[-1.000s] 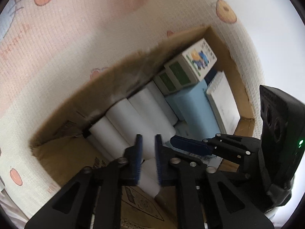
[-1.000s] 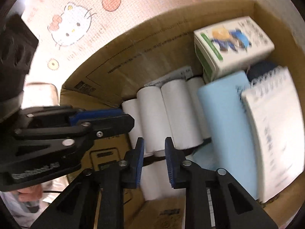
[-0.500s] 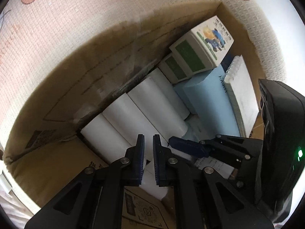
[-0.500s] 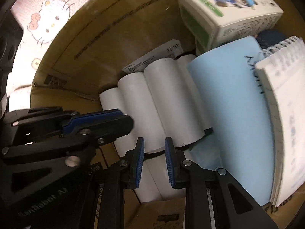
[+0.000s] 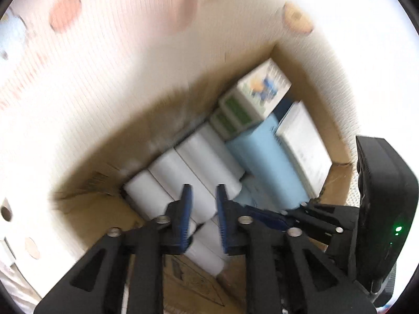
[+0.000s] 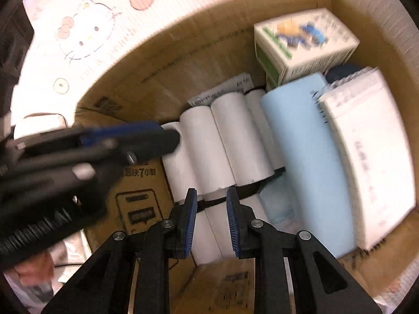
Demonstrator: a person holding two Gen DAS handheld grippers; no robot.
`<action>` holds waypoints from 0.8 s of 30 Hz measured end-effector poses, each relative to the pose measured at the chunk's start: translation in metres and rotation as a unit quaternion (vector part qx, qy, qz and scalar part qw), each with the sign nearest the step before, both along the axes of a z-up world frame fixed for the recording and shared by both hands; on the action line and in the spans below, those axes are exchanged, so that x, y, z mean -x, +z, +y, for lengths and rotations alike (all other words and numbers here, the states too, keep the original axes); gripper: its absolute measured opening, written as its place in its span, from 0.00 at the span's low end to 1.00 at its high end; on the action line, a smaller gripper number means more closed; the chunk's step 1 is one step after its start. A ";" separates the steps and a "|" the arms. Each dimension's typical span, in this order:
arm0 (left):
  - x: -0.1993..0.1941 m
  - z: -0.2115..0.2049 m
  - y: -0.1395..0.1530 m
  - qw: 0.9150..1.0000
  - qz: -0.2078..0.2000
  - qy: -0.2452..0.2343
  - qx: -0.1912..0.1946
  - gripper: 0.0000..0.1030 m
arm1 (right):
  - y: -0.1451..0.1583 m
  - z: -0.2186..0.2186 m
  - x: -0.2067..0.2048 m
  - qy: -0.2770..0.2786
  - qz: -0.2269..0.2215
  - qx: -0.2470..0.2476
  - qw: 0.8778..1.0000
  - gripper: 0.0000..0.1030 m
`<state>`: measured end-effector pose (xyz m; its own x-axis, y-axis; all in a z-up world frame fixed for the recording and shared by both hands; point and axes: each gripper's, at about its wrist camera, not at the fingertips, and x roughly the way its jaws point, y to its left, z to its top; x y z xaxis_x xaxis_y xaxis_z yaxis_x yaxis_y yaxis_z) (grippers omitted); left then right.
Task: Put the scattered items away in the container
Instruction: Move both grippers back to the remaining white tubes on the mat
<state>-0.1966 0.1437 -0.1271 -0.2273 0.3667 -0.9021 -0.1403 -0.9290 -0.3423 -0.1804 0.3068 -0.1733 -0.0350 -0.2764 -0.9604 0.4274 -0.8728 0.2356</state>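
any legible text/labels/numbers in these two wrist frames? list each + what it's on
"7小时", partly legible, blurred: printed on the cardboard box flap, right wrist view.
Speech-bubble icon below it on the same flap: its text is blurred.
Green-and-white carton: cartoon print and small print, too blurred to read.
White slip behind the white rolls: print too small.
Spiral notebook: faint marks, unreadable.
Left wrist view: nothing legible, motion blur.

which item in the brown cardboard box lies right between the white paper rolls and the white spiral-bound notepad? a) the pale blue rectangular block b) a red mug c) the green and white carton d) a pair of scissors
a: in the right wrist view the pale blue rectangular block lies lengthwise with the white paper rolls on one side and the white spiral-bound notepad on the other, inside the brown cardboard box.
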 end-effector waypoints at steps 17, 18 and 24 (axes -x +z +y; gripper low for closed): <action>-0.070 -0.053 0.041 0.988 0.127 0.038 -0.080 0.60 | 0.066 -0.035 -0.061 0.016 0.068 -0.048 0.996 0.19; -0.075 -0.058 0.040 0.987 0.131 0.043 -0.083 0.60 | 0.066 -0.038 -0.063 0.019 0.071 -0.048 0.996 0.19; -0.108 -0.091 0.034 0.980 0.153 0.068 -0.103 0.60 | 0.079 -0.061 -0.086 0.048 0.101 -0.079 0.991 0.19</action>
<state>-0.0891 0.0525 -0.0932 -0.5358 0.4805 -0.6943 -0.1448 -0.8624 -0.4851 -0.0941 0.2458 -0.0945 -0.2116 -0.1350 -0.9680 0.5354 -0.8446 0.0008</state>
